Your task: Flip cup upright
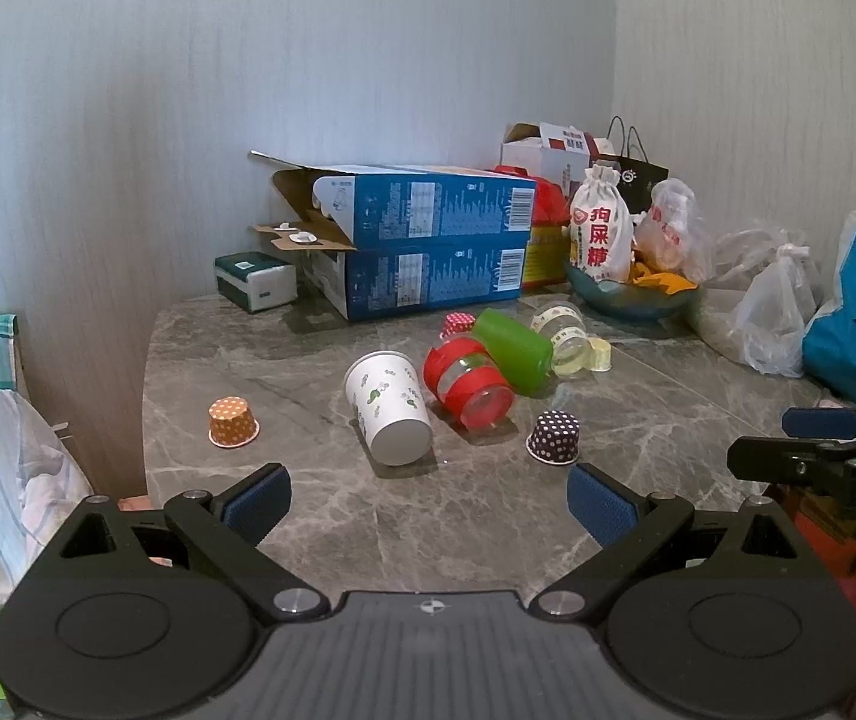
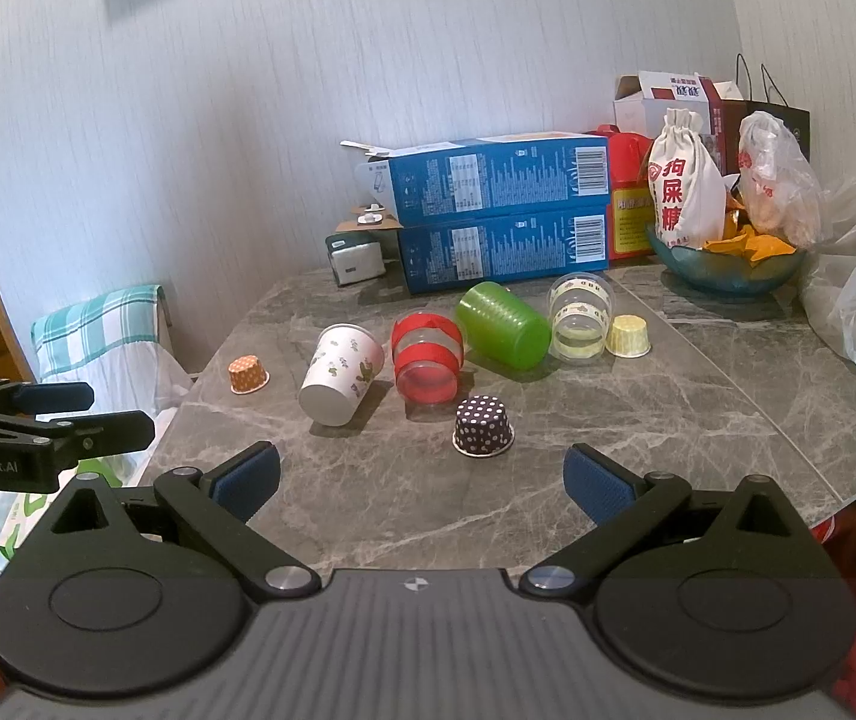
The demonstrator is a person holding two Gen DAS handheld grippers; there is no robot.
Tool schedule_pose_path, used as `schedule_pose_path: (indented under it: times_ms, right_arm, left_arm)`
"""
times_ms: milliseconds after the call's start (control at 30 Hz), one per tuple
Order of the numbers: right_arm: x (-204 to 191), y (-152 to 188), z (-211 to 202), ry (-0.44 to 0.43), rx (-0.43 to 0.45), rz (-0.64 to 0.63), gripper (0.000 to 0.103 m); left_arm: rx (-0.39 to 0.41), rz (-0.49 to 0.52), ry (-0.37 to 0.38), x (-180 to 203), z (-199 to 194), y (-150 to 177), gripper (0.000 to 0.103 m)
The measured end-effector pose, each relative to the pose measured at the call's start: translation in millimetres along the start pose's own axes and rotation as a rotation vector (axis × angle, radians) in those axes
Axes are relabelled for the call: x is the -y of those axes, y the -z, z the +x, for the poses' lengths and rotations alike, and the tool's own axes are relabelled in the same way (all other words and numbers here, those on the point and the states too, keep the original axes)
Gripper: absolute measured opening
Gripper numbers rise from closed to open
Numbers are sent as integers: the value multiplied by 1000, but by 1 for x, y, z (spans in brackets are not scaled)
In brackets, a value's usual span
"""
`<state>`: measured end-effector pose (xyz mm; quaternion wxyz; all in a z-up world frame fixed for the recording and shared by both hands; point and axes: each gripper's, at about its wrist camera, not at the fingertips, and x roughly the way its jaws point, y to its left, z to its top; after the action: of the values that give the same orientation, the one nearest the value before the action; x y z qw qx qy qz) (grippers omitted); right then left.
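While on its side, white paper cup (image 1: 388, 405) between 2 spread-fingered grippers.

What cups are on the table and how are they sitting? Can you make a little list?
on their sides: white paper cup; red-banded clear cup; green cup; clear taped cup
upside down: orange dotted cup; dark dotted cup; yellow cup
left tool: open, empty
right tool: open, empty
surface: marble table

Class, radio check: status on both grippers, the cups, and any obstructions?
Left gripper and right gripper open, empty. White printed paper cup lying sideways. Dark dotted cupcake liner close by.
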<state>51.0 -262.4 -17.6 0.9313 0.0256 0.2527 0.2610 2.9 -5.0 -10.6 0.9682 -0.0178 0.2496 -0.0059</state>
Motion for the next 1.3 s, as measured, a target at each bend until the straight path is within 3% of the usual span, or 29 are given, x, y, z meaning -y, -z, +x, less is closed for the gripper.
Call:
schedule_pose_path:
  times_ms: [1300]
  right_arm:
    - [3, -1, -3, -4, -6, 5, 102]
  left_arm:
    - [-17, -2, -2, 4, 4, -1, 100]
